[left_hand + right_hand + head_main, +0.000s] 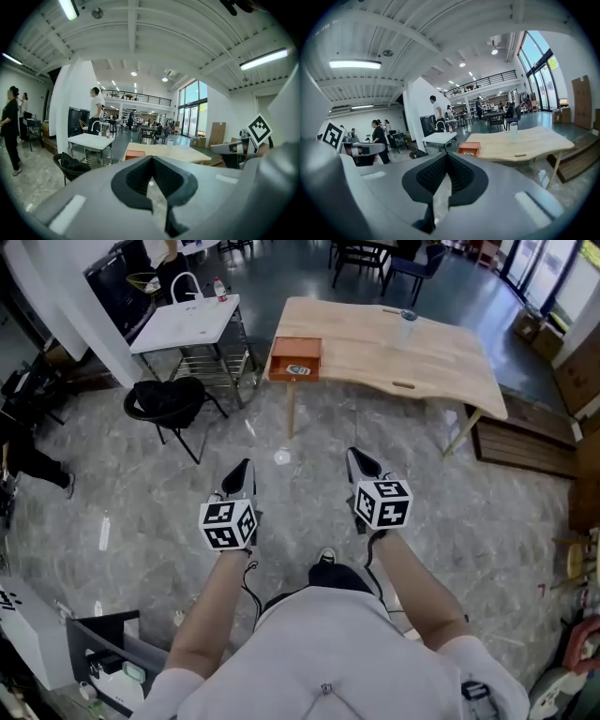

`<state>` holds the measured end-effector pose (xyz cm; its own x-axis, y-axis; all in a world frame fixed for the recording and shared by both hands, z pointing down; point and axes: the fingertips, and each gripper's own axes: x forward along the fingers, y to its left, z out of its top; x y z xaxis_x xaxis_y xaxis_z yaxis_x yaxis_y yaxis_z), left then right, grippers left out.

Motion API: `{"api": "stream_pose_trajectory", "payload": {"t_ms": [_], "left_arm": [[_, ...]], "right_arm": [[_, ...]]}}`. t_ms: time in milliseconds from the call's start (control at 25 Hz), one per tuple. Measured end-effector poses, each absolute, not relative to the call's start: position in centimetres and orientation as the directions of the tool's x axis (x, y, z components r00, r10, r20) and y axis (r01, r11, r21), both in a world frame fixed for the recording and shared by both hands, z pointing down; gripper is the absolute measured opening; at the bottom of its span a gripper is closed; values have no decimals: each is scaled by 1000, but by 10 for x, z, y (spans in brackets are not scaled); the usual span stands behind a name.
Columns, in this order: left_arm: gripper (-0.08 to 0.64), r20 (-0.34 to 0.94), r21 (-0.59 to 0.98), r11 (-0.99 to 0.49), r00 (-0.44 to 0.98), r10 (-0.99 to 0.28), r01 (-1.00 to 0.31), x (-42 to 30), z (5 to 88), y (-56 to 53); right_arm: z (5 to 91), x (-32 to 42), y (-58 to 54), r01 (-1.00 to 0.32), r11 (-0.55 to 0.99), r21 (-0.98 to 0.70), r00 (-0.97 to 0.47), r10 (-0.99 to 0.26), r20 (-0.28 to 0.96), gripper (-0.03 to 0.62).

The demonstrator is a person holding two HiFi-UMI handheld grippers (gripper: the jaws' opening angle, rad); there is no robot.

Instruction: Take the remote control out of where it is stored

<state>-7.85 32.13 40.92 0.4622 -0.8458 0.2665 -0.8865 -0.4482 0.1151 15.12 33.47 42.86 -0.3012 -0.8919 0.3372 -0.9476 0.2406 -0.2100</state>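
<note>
Task status: not started, by my judgement. The remote (300, 369), as far as I can make it out, lies in the open orange drawer (294, 345) at the left corner of the tabletop (441, 362), well apart from me across the floor.

The fingers of my left gripper (246, 467) and right gripper (357, 457) are closed together and hold nothing.

Remaining steps: approach, open the fingers, grasp the remote, lift it clear.

Markings: none are legible. Any print on the remote is too small to read.
</note>
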Motion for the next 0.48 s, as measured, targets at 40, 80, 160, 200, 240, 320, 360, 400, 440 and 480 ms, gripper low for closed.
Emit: {"api": "stream_pose_trajectory", "payload": {"t_ms": [40,80,160,200,240,320,360,400,440,480], "left_arm": [[0,270,116,-442,456,-848,-890,-72,410,309],[0,272,116,-437,451,-850,-892,-66,409,299],[0,274,116,-429,444,-853,-896,-55,407,280],[0,274,116,-426,441,-855,-897,-50,406,270],[0,274,115,-422,437,-857,-899,-47,406,260],[0,278,111,-411,426,-861,-905,-44,408,239],[0,281,110,-406,420,-863,-907,-43,410,229],[0,285,109,-401,415,-864,-910,-42,412,219],[0,287,108,-398,412,-865,-911,-42,414,209],[0,289,108,-399,412,-864,-911,-42,417,199]], "right_arm": [[430,156,320,-945,249,-213,-311,-886,344,28],[430,160,307,-942,257,-217,-321,-880,351,28],[430,167,282,-936,274,-220,-339,-869,360,28],[430,170,270,-935,279,-221,-344,-866,363,28],[430,172,257,-933,285,-221,-350,-863,365,28],[433,173,232,-927,299,-225,-365,-856,366,28],[435,173,220,-924,306,-228,-373,-853,365,28],[437,171,208,-920,314,-233,-382,-850,363,26],[440,169,196,-917,321,-238,-390,-847,360,26],[442,166,184,-913,327,-242,-397,-845,358,26]]}}
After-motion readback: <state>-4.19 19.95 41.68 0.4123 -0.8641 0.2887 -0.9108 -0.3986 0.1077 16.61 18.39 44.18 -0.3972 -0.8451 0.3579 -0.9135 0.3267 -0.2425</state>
